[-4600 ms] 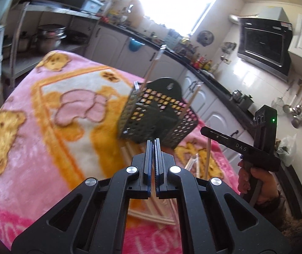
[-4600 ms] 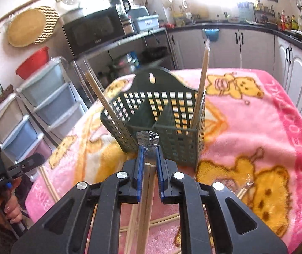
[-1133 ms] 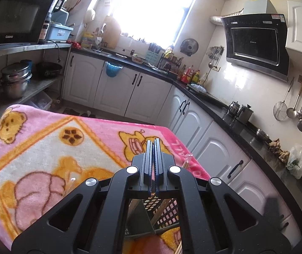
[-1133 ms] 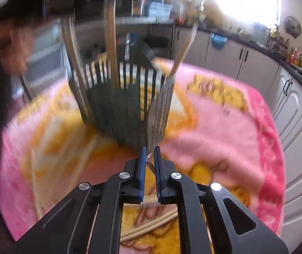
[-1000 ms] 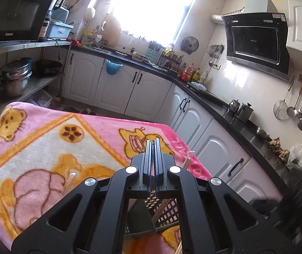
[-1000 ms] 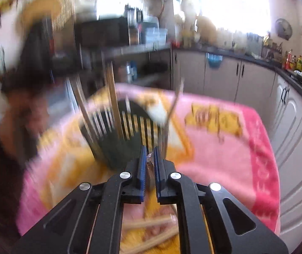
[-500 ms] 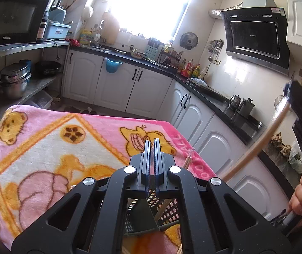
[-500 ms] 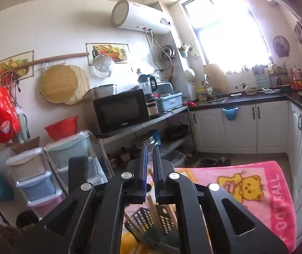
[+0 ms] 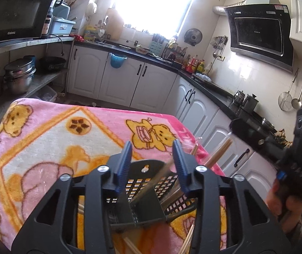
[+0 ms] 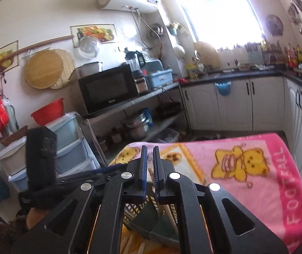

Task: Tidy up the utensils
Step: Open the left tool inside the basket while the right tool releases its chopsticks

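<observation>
A dark green perforated utensil basket stands on the pink blanket, just below my left gripper, which is open and empty above it. Chopsticks lean in the basket's right side, one blurred across it. My right gripper is shut on a spoon and chopstick held over the basket. More chopsticks lie loose on the blanket in front.
The right gripper's body and hand are at the right of the left wrist view. The left gripper shows left in the right wrist view. Kitchen cabinets, shelf with microwave and drawers surround the table.
My left gripper has opened. My right gripper rose from the table with utensils and now holds them over the basket; a chopstick is in motion in the basket.
</observation>
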Demonstrator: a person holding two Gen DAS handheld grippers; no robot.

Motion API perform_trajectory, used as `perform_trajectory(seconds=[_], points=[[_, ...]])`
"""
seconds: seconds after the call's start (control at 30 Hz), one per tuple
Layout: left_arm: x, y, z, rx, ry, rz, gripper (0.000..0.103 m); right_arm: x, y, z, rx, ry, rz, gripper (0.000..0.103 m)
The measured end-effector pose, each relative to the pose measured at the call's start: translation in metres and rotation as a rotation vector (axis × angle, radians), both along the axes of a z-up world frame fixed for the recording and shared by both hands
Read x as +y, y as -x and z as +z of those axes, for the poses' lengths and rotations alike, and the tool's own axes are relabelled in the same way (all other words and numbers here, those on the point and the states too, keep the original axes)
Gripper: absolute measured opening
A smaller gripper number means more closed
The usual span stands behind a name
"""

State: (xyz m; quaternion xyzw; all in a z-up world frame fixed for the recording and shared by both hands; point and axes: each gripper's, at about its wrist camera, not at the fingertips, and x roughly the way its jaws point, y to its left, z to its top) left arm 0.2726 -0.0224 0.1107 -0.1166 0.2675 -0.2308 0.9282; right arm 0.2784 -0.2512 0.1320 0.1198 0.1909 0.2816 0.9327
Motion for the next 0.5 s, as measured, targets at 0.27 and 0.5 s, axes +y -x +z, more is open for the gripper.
perform_trajectory(seconds=[0.27, 0.5], points=[[-0.006, 0.024, 0.001, -0.015, -0.031, -0.031, 0.06, -0.014, 0.012, -0.018, 0.054, 0.014, -0.057, 0.032], [-0.008, 0.043, 0.0, -0.025, -0.05, -0.036, 0.074, -0.031, 0.029, -0.026, 0.08, 0.031, -0.094, 0.036]])
